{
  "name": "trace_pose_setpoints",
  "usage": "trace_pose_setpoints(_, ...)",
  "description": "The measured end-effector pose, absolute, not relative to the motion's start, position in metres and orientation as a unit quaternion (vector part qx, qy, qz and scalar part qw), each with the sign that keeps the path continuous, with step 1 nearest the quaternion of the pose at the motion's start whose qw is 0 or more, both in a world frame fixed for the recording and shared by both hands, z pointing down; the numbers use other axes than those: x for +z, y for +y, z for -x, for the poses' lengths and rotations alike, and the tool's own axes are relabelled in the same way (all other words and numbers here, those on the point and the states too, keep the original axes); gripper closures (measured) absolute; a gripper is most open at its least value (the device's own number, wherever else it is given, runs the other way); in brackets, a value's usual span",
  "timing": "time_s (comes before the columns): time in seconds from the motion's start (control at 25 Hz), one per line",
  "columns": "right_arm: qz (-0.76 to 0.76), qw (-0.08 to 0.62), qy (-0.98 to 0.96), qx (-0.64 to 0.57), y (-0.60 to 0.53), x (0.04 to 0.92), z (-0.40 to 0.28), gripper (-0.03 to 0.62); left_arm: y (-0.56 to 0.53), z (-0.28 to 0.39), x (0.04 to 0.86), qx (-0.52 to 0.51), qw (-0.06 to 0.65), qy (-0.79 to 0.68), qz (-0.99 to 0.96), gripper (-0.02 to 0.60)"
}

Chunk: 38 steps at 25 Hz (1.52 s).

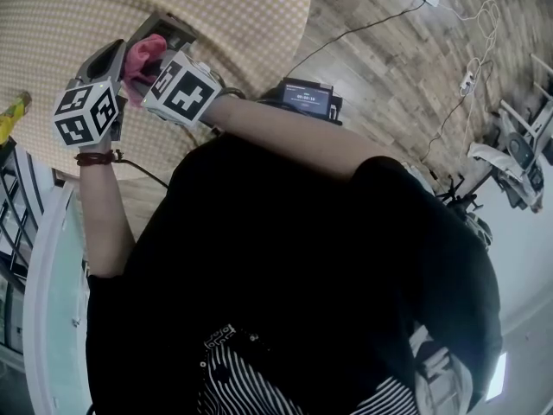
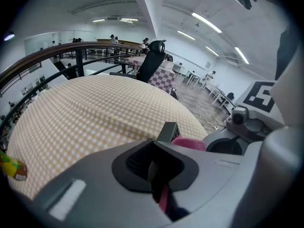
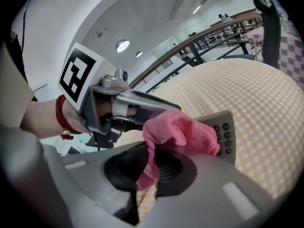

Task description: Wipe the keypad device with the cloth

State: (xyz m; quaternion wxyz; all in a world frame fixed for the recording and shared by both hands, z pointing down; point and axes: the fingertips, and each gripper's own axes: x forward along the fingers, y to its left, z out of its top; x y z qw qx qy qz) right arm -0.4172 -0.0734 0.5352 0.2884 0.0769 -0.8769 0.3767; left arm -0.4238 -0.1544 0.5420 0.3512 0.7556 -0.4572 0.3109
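Observation:
The grey keypad device is held up over the checked table, its dark buttons showing at its right end. My left gripper is shut on its near edge, and the device runs away from the jaws edge-on. A pink cloth lies bunched on the keypad's face, one tail pinched in my shut right gripper. In the head view both grippers meet at upper left, left gripper and right gripper, with the cloth between them and the device just beyond.
A round table under a yellow checked cloth lies below the grippers. A yellow object sits at its left edge. A black chair and a railing stand beyond. A black screen unit and cables lie on the wooden floor.

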Motion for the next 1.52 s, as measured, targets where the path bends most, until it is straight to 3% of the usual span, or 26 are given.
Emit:
trace_pose_setpoints(0.4, -0.073, 0.326, -0.882, 0.333, -0.071, 0.576, 0.405, 0.549, -0.153, 0.421, 0.545, 0.328, 0.326, -0.462, -0.757, 0.581)
trace_pose_setpoints(0.56, -0.080, 0.366, -0.842, 0.388, -0.043, 0.616, 0.380, 0.549, -0.150, 0.423, 0.544, 0.323, 0.312, -0.471, -0.759, 0.581)
trace_pose_setpoints(0.8, -0.100, 0.392, -0.834, 0.376, -0.046, 0.620, 0.373, 0.549, -0.154, 0.422, 0.544, 0.318, 0.310, -0.473, -0.761, 0.581)
trace_pose_setpoints(1.16, -0.119, 0.309, -0.859, 0.391, -0.085, 0.558, 0.421, 0.549, -0.155, 0.422, 0.545, 0.315, 0.314, -0.472, -0.761, 0.581)
trace_pose_setpoints(1.52, -0.127, 0.383, -0.808, 0.430, -0.048, 0.625, 0.377, 0.549, -0.157, 0.424, 0.545, 0.317, 0.296, -0.480, -0.763, 0.581)
